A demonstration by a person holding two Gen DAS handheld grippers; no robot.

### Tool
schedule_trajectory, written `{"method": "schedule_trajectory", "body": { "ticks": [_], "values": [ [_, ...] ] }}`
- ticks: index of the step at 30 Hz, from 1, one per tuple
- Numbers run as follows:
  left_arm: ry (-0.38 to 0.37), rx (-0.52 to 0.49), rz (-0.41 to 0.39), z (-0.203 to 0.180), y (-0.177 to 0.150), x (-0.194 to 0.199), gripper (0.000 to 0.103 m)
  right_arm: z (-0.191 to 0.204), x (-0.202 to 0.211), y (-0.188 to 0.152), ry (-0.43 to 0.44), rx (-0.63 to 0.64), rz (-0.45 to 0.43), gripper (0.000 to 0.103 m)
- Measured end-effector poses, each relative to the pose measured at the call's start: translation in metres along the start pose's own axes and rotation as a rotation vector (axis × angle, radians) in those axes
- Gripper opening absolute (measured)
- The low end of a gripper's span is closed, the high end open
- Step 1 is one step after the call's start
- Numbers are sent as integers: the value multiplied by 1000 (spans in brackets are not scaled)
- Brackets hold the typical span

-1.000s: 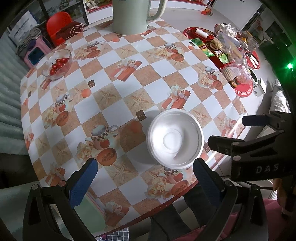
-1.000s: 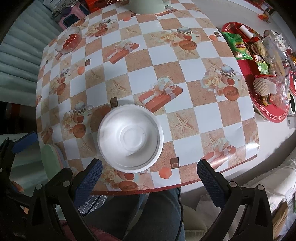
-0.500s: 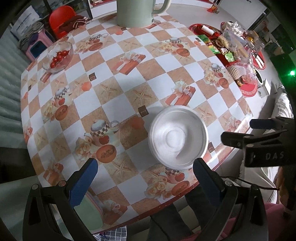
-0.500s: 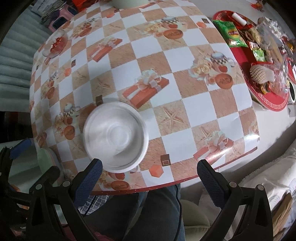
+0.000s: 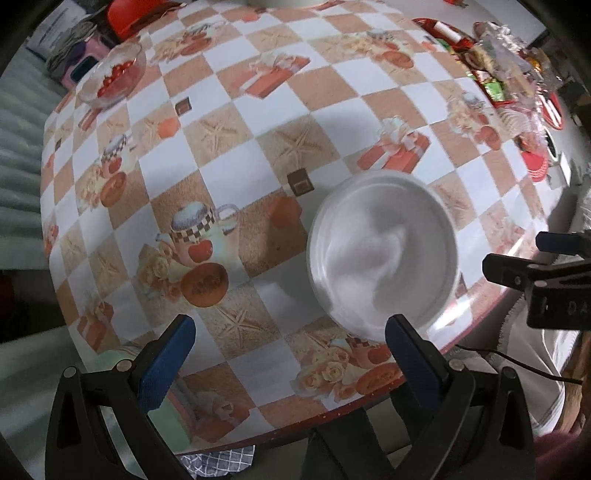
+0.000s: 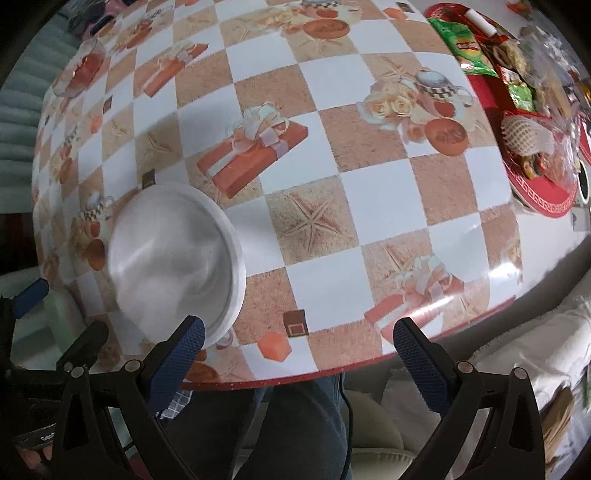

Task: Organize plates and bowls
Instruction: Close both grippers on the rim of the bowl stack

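Sitting empty — white bowl (image 5: pixel 382 254)

White bowl (image 5: pixel 382 254) upright, empty, nr table's front edge.

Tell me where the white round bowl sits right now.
The white round bowl sits near the table's front edge, beside the printed teapot, just ahead of the left claw's right finger.

round table (image 5: pixel 236 155), checkered oilcloth | red chair (image 5: pixel 123 18) behind
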State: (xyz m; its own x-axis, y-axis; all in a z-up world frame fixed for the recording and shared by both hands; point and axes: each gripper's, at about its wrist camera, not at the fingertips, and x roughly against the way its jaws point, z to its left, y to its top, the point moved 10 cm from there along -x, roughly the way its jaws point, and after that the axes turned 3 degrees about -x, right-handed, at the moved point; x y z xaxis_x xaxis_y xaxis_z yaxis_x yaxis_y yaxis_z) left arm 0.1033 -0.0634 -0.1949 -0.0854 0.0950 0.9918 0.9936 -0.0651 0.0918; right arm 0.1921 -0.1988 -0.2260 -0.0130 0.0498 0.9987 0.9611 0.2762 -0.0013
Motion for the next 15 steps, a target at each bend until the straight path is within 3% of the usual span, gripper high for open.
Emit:
{"method": "schedule_trajectory", "body": {
  "ticks": [5, 15],
  "values": [
    [34, 53, 37, 2, 1, -23, 103, 6, -16, 11, 6, 23, 13, 103],
    [82, 138, 40, 4, 9, -57, 103, 10, -54, 32, -5, 58, 48, 103]
  ]
}}
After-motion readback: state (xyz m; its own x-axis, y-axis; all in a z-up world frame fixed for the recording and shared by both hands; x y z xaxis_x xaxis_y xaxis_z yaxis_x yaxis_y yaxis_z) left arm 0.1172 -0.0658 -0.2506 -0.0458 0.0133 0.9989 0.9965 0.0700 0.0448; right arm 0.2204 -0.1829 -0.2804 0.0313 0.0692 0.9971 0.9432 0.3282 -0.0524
